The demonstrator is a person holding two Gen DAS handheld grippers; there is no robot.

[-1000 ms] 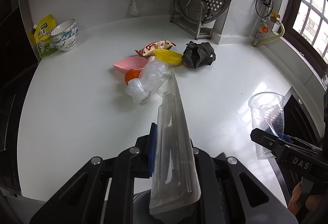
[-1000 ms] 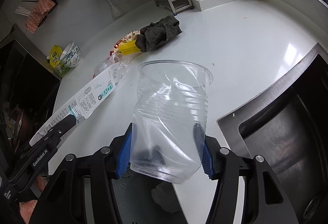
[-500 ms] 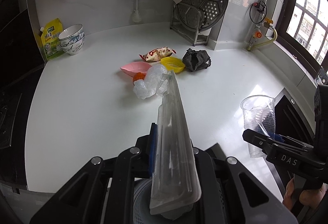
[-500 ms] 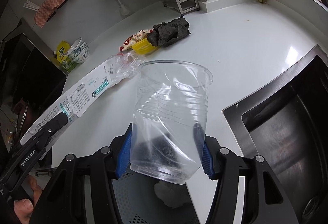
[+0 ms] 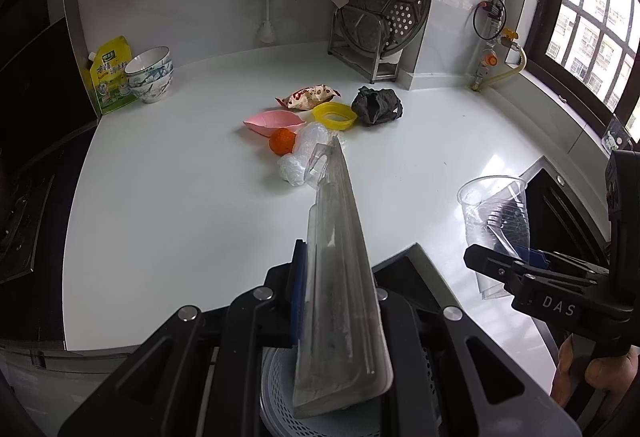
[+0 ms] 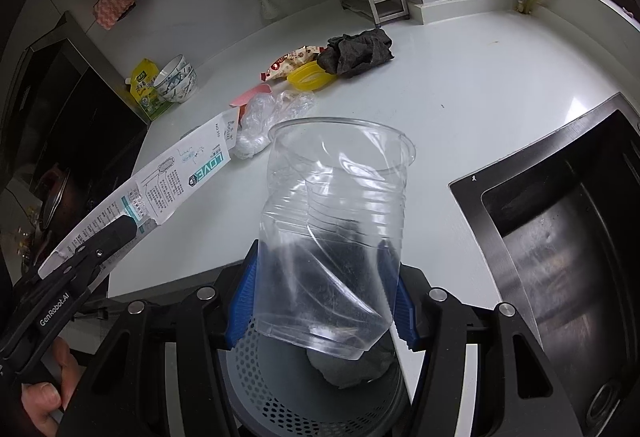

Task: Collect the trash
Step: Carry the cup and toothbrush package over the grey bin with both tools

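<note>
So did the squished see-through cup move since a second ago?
Yes. The clear cup, clamped in the right gripper, has pulled back from the counter and now hangs over the perforated bin.

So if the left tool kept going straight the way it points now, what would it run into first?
Probably the crumpled clear plastic bag on the counter: the long blister pack held in the left tool points at it. Depth is uncertain.
</note>
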